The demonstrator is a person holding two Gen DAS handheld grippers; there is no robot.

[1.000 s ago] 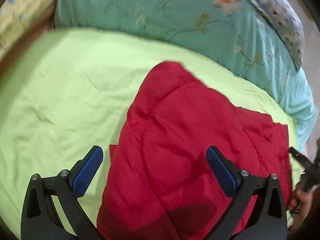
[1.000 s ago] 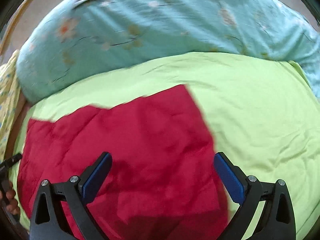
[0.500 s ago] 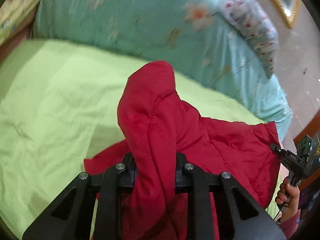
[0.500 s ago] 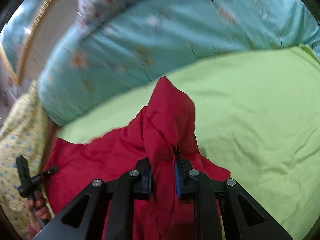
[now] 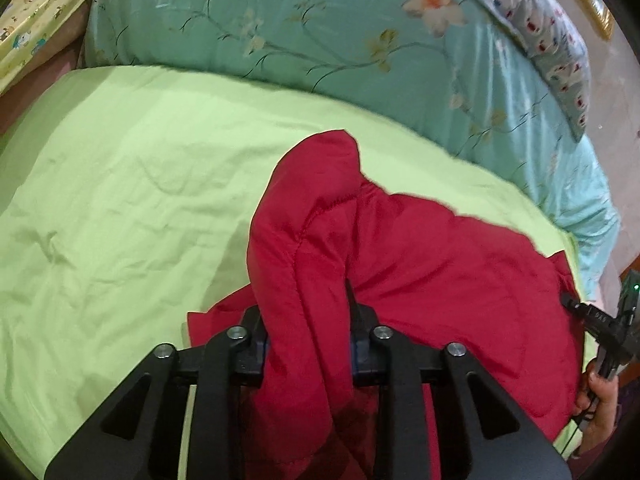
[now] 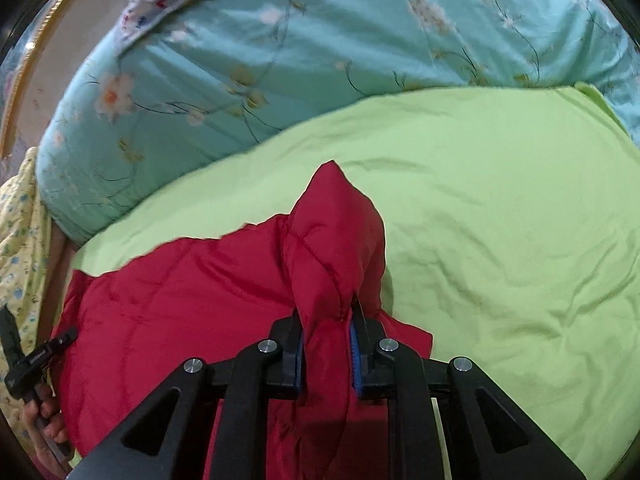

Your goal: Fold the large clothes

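Red quilted garment (image 5: pixel 420 264) lies on a lime-green bed sheet (image 5: pixel 120 184), spread flat toward the near edge of the bed, with two bunched ridges pulled up from it.

Left tool (image 5: pixel 307 354): jaws easing apart slightly, yet the blue pads are pressed against a thick fold of the red garment, which stands up in a rounded hump just ahead of the fingers.

Right tool (image 6: pixel 326 354): pressed nearly together, pinching a narrower ridge of the same garment (image 6: pixel 180 292); fabric rises to a peak in front of the pads.

Each wrist view catches the other tool's handle at the frame edge, gripped by a hand (image 5: pixel 600 396); detail there is dim, probably the trigger grip.

Behind the sheet (image 6: pixel 500 220): a teal floral quilt (image 5: pixel 320 28) heaped along the far side, a patterned pillow (image 5: pixel 552 36) on top of it.
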